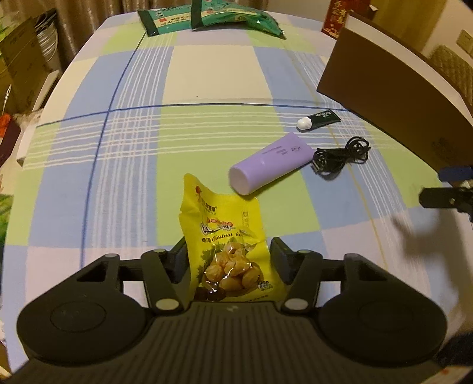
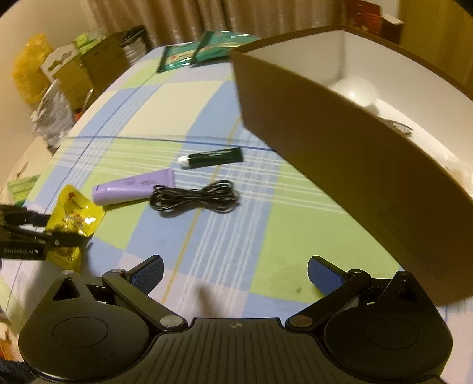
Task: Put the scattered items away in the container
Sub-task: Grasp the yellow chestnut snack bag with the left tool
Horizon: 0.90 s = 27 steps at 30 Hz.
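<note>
My left gripper (image 1: 227, 260) is shut on a yellow chestnut snack bag (image 1: 227, 236), which also shows in the right wrist view (image 2: 72, 218) at the left, held between the left gripper's fingers. A purple tube (image 1: 270, 162) (image 2: 133, 186), a small dark green tube with a white cap (image 1: 319, 119) (image 2: 211, 158) and a coiled black cable (image 1: 343, 155) (image 2: 195, 198) lie on the checked cloth. The brown box (image 1: 393, 88) (image 2: 340, 165) with a white inside stands at the right. My right gripper (image 2: 236, 274) is open and empty above the cloth.
Two green packets (image 1: 207, 17) (image 2: 204, 48) lie at the table's far end. A white round object (image 2: 357, 88) and a dark item lie inside the box. Cardboard boxes and bags (image 2: 74, 73) stand beyond the table's left edge.
</note>
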Each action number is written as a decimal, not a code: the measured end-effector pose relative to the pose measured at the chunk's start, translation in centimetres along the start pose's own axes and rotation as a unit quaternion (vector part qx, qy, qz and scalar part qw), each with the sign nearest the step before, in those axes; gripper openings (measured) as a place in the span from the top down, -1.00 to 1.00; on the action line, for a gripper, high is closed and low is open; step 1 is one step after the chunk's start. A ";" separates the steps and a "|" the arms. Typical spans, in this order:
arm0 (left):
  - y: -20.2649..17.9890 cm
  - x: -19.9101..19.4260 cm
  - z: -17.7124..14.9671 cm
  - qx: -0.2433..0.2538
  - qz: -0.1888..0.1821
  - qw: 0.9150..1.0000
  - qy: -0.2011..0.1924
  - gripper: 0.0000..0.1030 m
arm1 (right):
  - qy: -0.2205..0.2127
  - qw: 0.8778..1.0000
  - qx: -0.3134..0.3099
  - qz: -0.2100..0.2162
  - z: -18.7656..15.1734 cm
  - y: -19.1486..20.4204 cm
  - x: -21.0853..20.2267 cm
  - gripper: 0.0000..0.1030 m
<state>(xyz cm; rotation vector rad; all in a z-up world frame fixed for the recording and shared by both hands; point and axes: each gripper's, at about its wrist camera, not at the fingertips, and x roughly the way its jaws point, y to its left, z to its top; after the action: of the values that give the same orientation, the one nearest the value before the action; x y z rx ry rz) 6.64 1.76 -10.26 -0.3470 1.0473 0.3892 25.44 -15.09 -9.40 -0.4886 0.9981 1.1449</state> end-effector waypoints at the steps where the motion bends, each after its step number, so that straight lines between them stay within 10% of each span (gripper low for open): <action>1: 0.2 -0.1 0.0 0.003 -0.002 1.000 0.001 0.02 | -0.003 1.000 -0.013 0.007 0.1 0.3 0.2 -0.96; 11: 1.4 -0.6 0.4 -0.012 0.006 1.000 -0.006 0.14 | -0.065 0.977 -0.202 0.028 1.3 3.4 3.7 -0.90; 20: 2.7 -0.6 0.1 -0.043 -0.002 0.999 -0.006 0.13 | -0.050 0.942 -0.325 0.068 2.6 4.5 7.6 -0.27; 27: 3.1 -0.6 -0.1 -0.053 -0.008 0.999 -0.007 0.13 | 0.028 0.954 -0.285 0.090 2.9 3.4 7.5 0.58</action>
<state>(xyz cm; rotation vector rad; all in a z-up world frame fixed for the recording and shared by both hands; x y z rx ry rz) 4.80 4.38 -10.04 -0.4463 1.0120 0.4337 24.05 -7.71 -13.86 -0.9058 0.7597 1.5994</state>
